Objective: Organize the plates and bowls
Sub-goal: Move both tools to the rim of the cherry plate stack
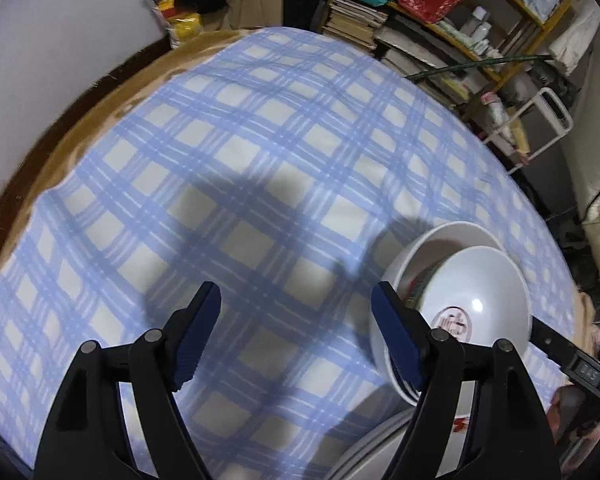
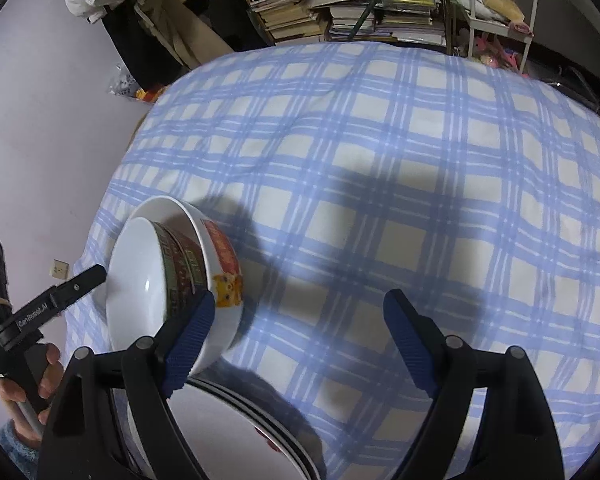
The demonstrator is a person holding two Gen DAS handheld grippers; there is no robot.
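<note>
Two nested bowls [image 1: 464,292] lean tilted on the blue checked cloth [image 1: 260,152]. The inner one is white with a red mark in its bottom. The outer bowl [image 2: 224,276] has a red band and an orange cat picture. A stack of white plates [image 2: 228,432] lies just in front of them, also at the bottom of the left wrist view as plates [image 1: 380,452]. My left gripper [image 1: 296,334] is open over bare cloth, its right finger beside the bowls' rim. My right gripper [image 2: 300,342] is open with nothing between its jaws, its left finger in front of the outer bowl.
Shelves of books and boxes [image 1: 420,12] stand behind the table's far edge, with a white rack [image 2: 496,4] beside them. A hand [image 2: 46,372] holds the left gripper's handle at the left. A wooden rim [image 1: 100,120] shows past the cloth on the left.
</note>
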